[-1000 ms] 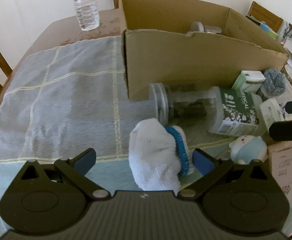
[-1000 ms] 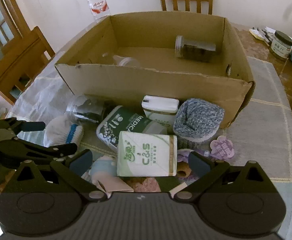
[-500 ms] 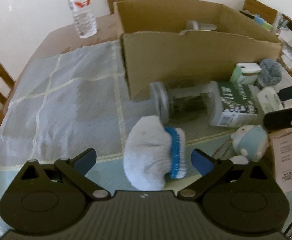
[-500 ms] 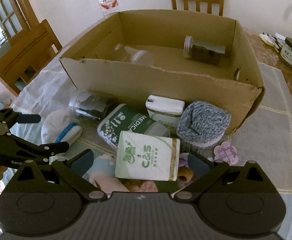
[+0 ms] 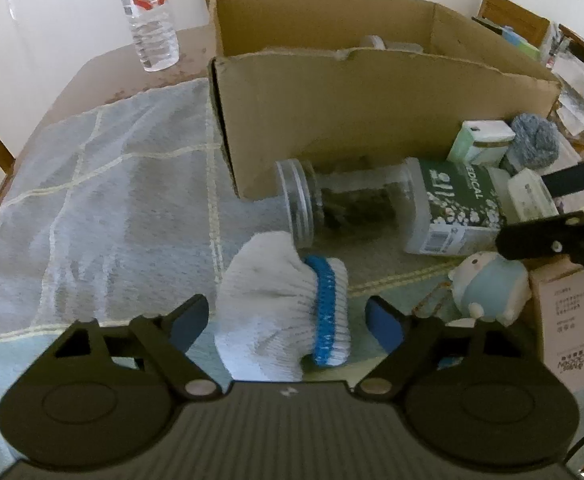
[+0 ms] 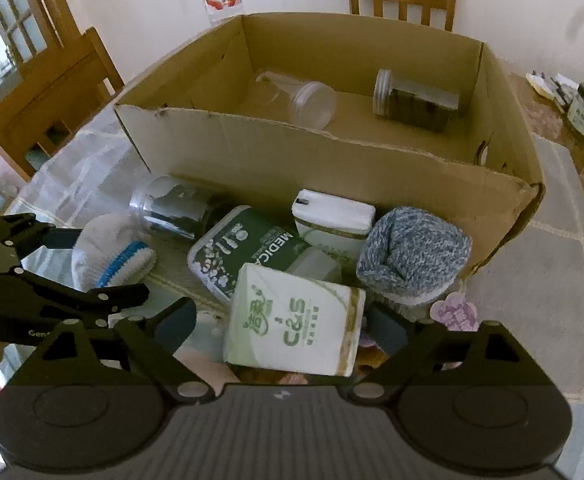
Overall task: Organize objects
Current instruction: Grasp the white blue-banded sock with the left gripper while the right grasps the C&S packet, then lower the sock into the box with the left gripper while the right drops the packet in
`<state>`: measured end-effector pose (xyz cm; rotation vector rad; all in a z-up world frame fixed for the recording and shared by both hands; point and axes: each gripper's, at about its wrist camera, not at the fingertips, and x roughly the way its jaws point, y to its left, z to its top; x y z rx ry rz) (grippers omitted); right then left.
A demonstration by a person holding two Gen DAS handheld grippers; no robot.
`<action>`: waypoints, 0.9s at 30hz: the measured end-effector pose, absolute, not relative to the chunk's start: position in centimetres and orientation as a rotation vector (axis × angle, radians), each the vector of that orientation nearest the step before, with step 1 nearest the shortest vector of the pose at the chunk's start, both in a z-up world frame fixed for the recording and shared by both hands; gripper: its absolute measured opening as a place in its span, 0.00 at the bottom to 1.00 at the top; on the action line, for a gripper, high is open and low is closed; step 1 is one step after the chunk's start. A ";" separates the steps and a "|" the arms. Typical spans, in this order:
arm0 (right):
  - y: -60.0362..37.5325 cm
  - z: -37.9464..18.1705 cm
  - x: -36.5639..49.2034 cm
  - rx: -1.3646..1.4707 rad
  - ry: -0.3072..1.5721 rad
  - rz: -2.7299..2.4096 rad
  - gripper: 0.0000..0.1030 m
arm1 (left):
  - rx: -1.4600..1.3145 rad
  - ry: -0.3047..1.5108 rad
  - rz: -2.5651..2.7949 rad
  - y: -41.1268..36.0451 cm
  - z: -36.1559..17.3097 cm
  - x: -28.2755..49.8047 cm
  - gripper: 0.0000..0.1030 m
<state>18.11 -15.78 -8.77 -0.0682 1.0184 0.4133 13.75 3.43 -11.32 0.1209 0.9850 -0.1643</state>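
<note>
Both tongs are closing: left gripper (image 5: 288, 318) straddles a rolled white knit glove with blue cuff (image 5: 282, 316), right gripper (image 6: 280, 326) a white-and-green tissue pack (image 6: 295, 318), neither pinched yet, near the open cardboard box (image 6: 331, 168) meant to receive them.

Both tools (image 5: 286, 318) (image 6: 280, 326) closing, angled downward

Matt cardboard box (image 6: 331, 168), knitted cloth glove (image 5: 276, 300)
</note>
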 end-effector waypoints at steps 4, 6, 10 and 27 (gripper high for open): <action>-15.6 -8.7 18.1 -0.087 1.026 0.400 0.77 | 0.103 0.994 -0.160 3.4 -11.5 13.8 0.70; -15.8 -8.6 18.1 -0.083 1.029 0.396 0.73 | 0.093 0.992 -0.157 3.5 -11.4 13.8 0.69; -16.2 -8.5 18.0 -0.070 1.028 0.386 0.69 | 0.074 0.994 -0.152 3.9 -11.3 14.0 0.61; -16.4 -4.4 17.3 -0.135 1.021 0.433 0.69 | 0.104 1.038 -0.281 5.0 -6.5 13.4 0.60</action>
